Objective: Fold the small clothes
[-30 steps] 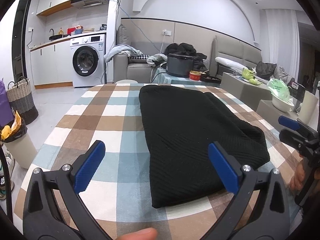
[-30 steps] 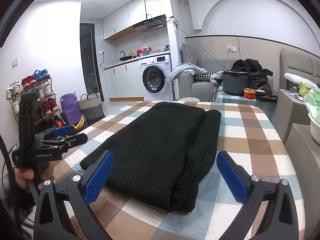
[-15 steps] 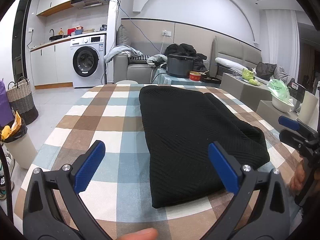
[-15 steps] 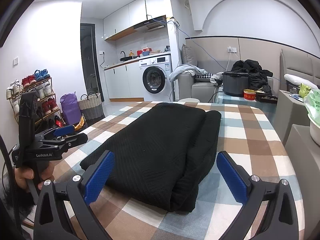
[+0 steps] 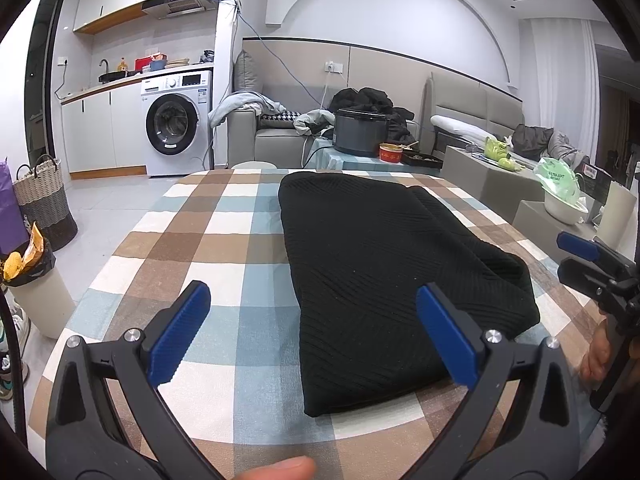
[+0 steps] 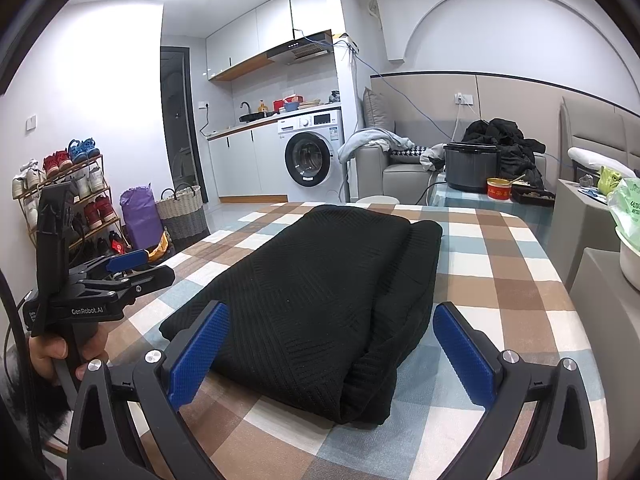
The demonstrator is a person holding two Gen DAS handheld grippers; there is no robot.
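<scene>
A black knitted garment (image 5: 384,268) lies folded into a long strip on the checked tablecloth (image 5: 224,240), running away from me. My left gripper (image 5: 312,328) hovers open over the strip's near left corner, holding nothing. In the right wrist view the same garment (image 6: 320,284) shows a doubled thick edge on its right side. My right gripper (image 6: 332,344) stands open just above the near end, empty. Each gripper shows in the other's view: the right gripper (image 5: 588,256) at the table's right edge, the left gripper (image 6: 120,272) in a hand at the left.
A trash bin (image 5: 36,296) and a woven basket (image 5: 40,200) stand on the floor left of the table. Behind the table are a sofa with clothes, a dark cooker pot (image 5: 360,132) and a washing machine (image 5: 176,128). A shoe rack (image 6: 60,200) lines the left wall.
</scene>
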